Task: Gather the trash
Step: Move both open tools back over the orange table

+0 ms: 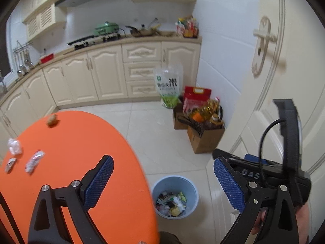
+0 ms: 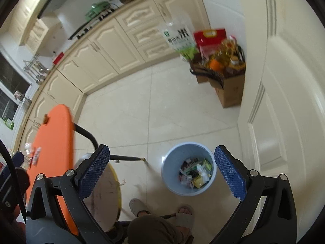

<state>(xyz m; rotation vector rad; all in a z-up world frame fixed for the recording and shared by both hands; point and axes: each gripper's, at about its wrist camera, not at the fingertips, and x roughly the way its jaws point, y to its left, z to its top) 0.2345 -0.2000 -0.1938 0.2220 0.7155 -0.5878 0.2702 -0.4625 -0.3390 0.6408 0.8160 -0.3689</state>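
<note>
Cabinets of cream-painted wood [image 1: 105, 73] curve across the upper half of the left wrist view, with a white panelled door [image 1: 270, 65] filling the right side. Below them, the round orange desk [image 1: 77, 152] takes up the lower left of that view and shows as a thin orange sliver at the left edge of the right wrist view. A brown cardboard box packed with bottles and bags [image 1: 205, 136] stands on the pale tiled floor [image 1: 162, 126] against the wall, right of centre. The round pale blue plastic bin [image 2: 189, 167] sits on the floor at lower centre of the right wrist view, holding a heap of crumpled wrappers [image 2: 195, 174]; in the left wrist view it lies just beside the desk's right edge. The left gripper [image 1: 162, 183] has its jaws spread wide with nothing between them, above the desk edge and bin. The right gripper [image 2: 162, 174] likewise has its jaws wide and empty, framing the bin. On the desk's left part lie a crumpled clear plastic scrap [image 1: 14, 146], a white and red wrapper [image 1: 34, 160] and a small dark packet [image 1: 10, 163], near one another; a small brown lump [image 1: 52, 120] rests well apart at the desk's far edge. Feet in grey slippers [image 2: 183, 213] show at the bottom.
</note>
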